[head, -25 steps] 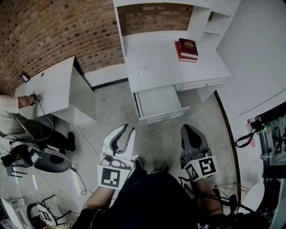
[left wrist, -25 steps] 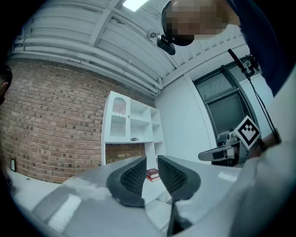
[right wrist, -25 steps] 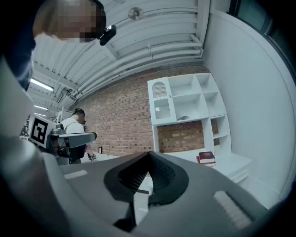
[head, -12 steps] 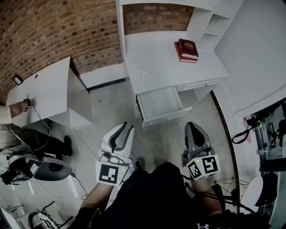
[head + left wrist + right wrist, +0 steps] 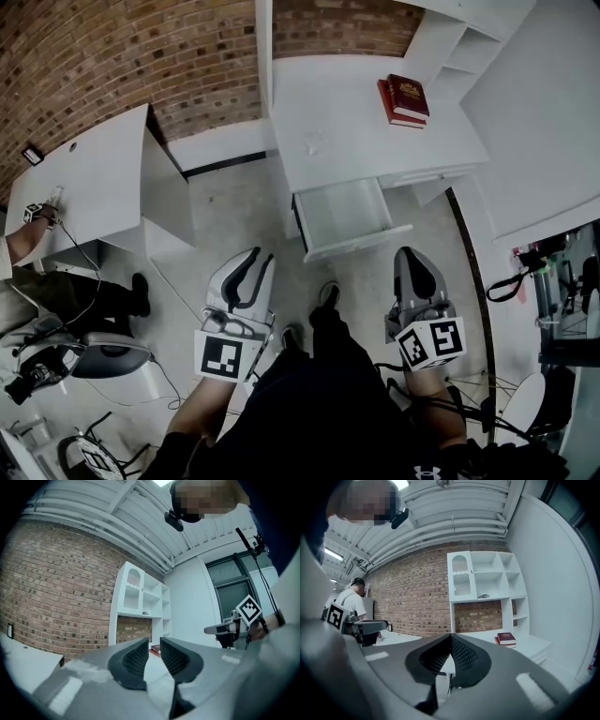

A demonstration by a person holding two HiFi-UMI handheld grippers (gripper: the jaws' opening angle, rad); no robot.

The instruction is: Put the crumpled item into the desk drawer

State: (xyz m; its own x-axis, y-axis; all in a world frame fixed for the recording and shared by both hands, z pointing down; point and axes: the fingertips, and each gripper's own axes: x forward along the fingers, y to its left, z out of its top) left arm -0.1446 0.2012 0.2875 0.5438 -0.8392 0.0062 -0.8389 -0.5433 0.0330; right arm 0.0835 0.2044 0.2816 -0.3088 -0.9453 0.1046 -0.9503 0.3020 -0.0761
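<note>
A small white crumpled item [image 5: 314, 142] lies on the white desk [image 5: 375, 150], left of two red books [image 5: 405, 97]. Below the desktop, the desk drawer [image 5: 345, 216] stands pulled out and looks empty. Both grippers hang low over the floor, well short of the desk. My left gripper [image 5: 258, 258] [image 5: 154, 653] is open by a narrow gap with nothing in it. My right gripper [image 5: 412, 253] [image 5: 450, 641] is shut and empty, its pads meeting. Both gripper views look toward the desk's shelf unit [image 5: 485, 578]; the crumpled item does not show in either.
A second white desk [image 5: 94, 178] stands at the left, with a seated person [image 5: 28, 272] and an office chair [image 5: 103, 352] beside it. Cables and equipment [image 5: 553, 281] crowd the right edge. Brick wall [image 5: 141, 56] runs behind. My own feet [image 5: 323, 295] stand between the grippers.
The desk and drawer have shifted right and slightly nearer in the head view, and a foot has stepped forward. Both grippers keep their pose and jaw state.
</note>
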